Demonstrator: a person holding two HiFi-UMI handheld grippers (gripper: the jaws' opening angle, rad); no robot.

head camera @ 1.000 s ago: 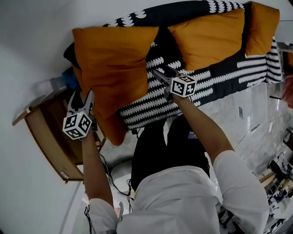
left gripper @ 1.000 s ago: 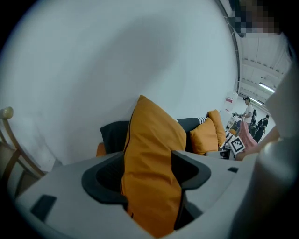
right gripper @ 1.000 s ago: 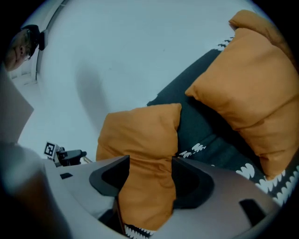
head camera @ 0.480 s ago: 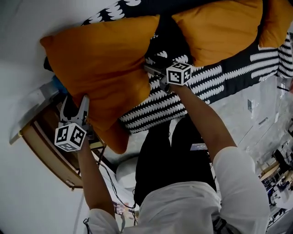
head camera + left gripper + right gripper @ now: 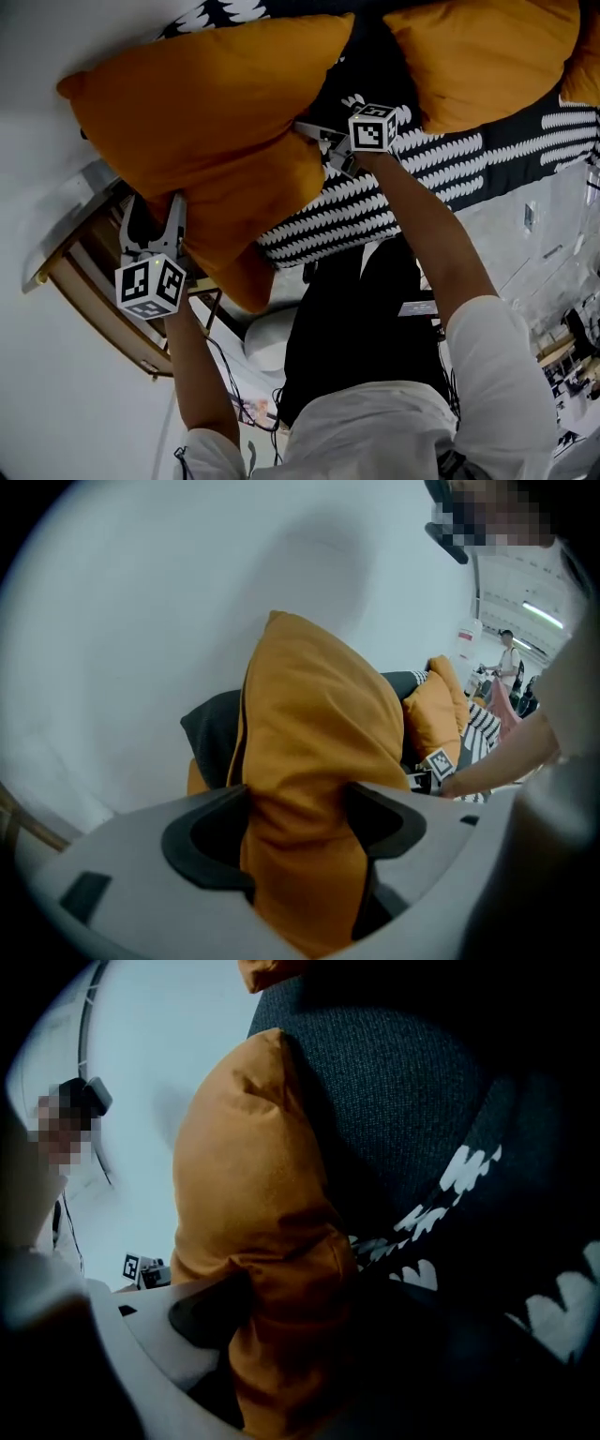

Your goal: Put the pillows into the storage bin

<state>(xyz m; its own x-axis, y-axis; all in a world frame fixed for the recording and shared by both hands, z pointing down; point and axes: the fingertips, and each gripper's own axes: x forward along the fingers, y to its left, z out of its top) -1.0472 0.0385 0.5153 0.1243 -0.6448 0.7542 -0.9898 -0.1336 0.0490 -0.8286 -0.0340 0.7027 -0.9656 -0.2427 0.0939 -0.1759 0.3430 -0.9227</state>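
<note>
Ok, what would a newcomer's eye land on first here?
The big orange pillow, upper left in the head view, has its fabric bunched between the fingers of the left gripper and the right gripper, both of which have just been opening. Behind it, the black-and-white patterned sofa has a second orange pillow on it at upper right.

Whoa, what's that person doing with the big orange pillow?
A person holds a gripper in each hand and has one orange pillow caught between the two. The left gripper pinches one end and the right gripper pinches the other. Cloth is bunched between each pair of jaws, which have just been opening wider. The pillow is held up in front of the black-and-white sofa, where another orange pillow leans. It is not in any bin yet.
</note>
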